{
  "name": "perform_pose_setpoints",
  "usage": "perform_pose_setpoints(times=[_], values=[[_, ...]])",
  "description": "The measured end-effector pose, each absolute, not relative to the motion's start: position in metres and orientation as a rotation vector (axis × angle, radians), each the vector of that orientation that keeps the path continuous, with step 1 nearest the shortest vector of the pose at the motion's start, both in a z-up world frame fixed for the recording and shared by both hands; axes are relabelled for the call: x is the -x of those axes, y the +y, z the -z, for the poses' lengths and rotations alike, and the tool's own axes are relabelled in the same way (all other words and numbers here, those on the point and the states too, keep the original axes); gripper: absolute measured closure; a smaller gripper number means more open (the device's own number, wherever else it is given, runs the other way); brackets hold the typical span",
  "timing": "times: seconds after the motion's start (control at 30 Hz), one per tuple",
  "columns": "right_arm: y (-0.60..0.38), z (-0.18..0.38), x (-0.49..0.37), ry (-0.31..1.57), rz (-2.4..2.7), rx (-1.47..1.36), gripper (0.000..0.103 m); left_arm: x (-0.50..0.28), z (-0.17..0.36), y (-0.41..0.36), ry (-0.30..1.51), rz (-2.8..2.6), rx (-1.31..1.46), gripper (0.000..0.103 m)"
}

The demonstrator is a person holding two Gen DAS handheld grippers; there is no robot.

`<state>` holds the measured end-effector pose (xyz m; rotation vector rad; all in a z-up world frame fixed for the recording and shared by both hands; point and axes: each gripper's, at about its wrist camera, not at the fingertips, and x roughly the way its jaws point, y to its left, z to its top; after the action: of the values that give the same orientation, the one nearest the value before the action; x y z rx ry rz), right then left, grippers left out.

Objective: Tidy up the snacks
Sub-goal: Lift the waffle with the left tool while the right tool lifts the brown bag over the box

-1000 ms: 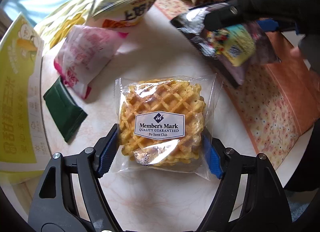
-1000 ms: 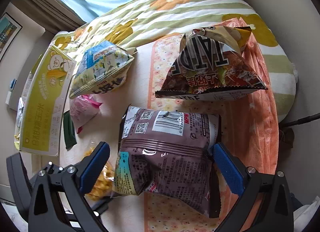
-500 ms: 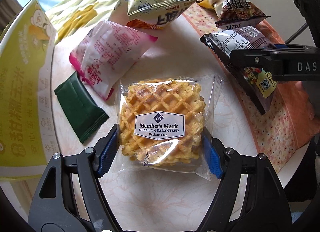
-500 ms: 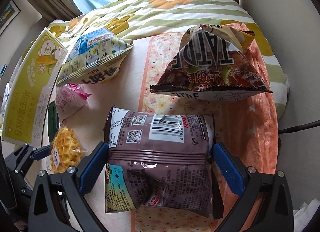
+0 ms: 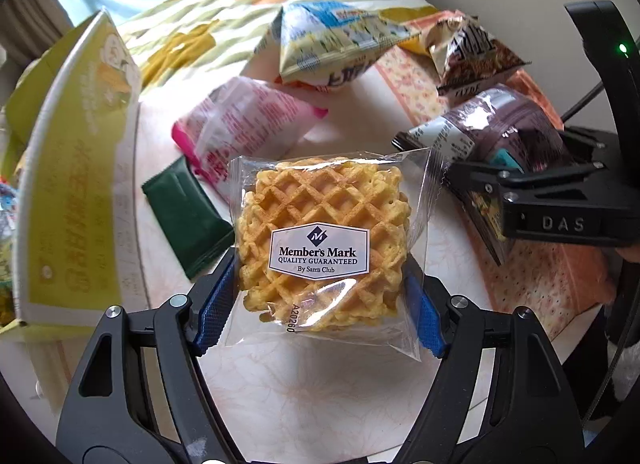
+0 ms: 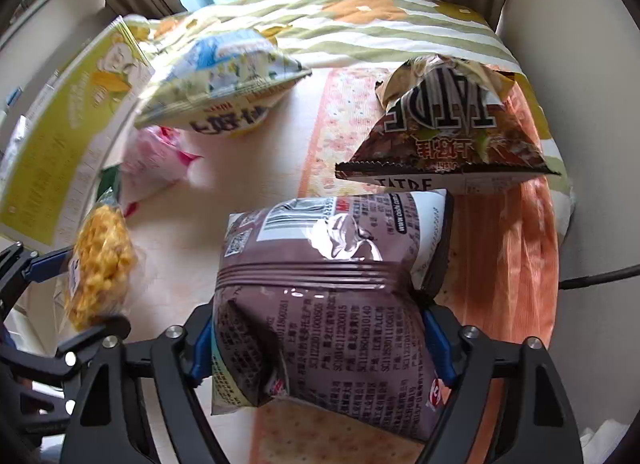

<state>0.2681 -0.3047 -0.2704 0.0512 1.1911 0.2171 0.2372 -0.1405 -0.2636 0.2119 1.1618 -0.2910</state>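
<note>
Left hand-held gripper (image 5: 320, 300): I clamp the waffle packet (image 5: 324, 240) by its sides, clear of the desk (image 5: 320, 396).
Right hand-held gripper (image 6: 320, 344): my jaws have just closed on the brown snack bag (image 6: 332, 304) for sorting.

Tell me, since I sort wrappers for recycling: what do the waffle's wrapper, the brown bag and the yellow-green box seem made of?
Waffle wrapper: clear glossy plastic film, since the waffle shows through and glare streaks it.
Brown snack bag: shiny plastic or foil-lined film, judging by bright highlights and soft creases; which one is unclear.
Yellow-green box: printed cardboard, seemingly matte, with stiff flat panels and straight edges.
</note>
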Motion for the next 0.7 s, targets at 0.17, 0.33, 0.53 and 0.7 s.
perform_pose_setpoints(times=[0.17,0.33,0.53,0.7], values=[[-0.306,0.235,-0.256,1.134,-0.255,-0.031,0.026,-0.232,0.231,-0.133,1.110,0.262,-0.168,0.030],[-0.292,0.187,-0.252,1.072,-0.320,-0.004,0.026,-0.228,0.180,-0.112,1.031,0.224,-0.100,0.030],[-0.248,0.127,-0.263,0.975,-0.403,0.037,0.026,-0.240,0.114,-0.055,0.901,0.157,-0.024,0.030],[-0.191,0.090,-0.288,0.915,-0.458,0.060,0.026,-0.263,0.080,0.006,0.856,0.089,-0.028,0.030]])
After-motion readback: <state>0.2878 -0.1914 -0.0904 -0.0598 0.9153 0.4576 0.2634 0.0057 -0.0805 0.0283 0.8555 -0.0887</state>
